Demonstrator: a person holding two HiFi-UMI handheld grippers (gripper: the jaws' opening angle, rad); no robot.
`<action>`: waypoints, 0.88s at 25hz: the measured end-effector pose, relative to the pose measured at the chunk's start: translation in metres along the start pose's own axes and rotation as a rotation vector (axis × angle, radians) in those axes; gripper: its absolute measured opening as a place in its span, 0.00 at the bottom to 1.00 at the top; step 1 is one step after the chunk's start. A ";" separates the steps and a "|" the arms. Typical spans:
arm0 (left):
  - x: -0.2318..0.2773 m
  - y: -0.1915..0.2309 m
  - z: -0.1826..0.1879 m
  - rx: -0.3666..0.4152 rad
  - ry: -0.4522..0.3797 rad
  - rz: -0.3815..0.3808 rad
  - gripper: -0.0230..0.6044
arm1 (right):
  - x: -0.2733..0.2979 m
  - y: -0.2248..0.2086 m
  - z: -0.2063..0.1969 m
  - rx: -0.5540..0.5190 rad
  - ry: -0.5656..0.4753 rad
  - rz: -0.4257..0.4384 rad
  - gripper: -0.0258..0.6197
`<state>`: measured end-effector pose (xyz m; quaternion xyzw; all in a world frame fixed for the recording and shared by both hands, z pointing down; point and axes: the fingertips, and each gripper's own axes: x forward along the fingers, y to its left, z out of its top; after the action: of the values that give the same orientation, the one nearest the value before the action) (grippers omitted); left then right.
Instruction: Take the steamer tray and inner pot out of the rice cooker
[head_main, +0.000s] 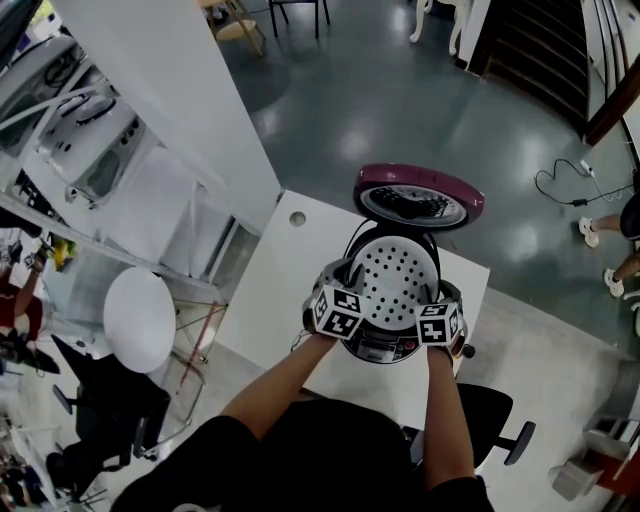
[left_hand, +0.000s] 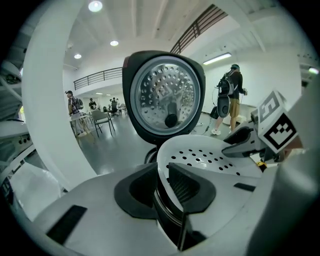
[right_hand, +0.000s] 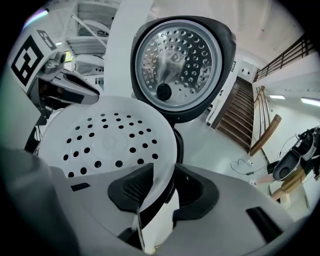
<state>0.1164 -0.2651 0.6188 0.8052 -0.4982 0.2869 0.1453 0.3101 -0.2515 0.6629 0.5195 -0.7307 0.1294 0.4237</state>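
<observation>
Steamer tray (head_main: 398, 281): white, round, perforated; left gripper (left_hand: 161, 186), right gripper (right_hand: 159, 189) jaws clamped on opposite rim edges.

On my feed, a glossy grey floor (head_main: 400, 90) mirrors the ceiling lights (left_hand: 95, 6). A white table (head_main: 275, 290) stands beside a white partition (head_main: 170, 90), with 1 round white stool (head_main: 139, 318) and 1 black office chair (head_main: 495, 425) near it. A wooden staircase (right_hand: 240, 120) climbs along a white wall.

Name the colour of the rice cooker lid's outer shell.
Magenta-purple lid; the head view shows it best.
</observation>
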 end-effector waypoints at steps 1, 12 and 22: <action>-0.002 0.000 0.001 -0.002 -0.005 0.005 0.14 | -0.001 0.000 0.001 0.009 -0.005 0.004 0.23; -0.027 0.000 0.022 -0.054 -0.089 0.052 0.13 | -0.023 -0.008 0.021 0.045 -0.104 0.002 0.20; -0.073 0.004 0.037 -0.108 -0.118 0.152 0.12 | -0.060 -0.010 0.054 0.055 -0.254 0.055 0.17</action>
<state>0.1000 -0.2333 0.5454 0.7716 -0.5803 0.2218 0.1367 0.2987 -0.2509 0.5823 0.5228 -0.7887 0.0941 0.3094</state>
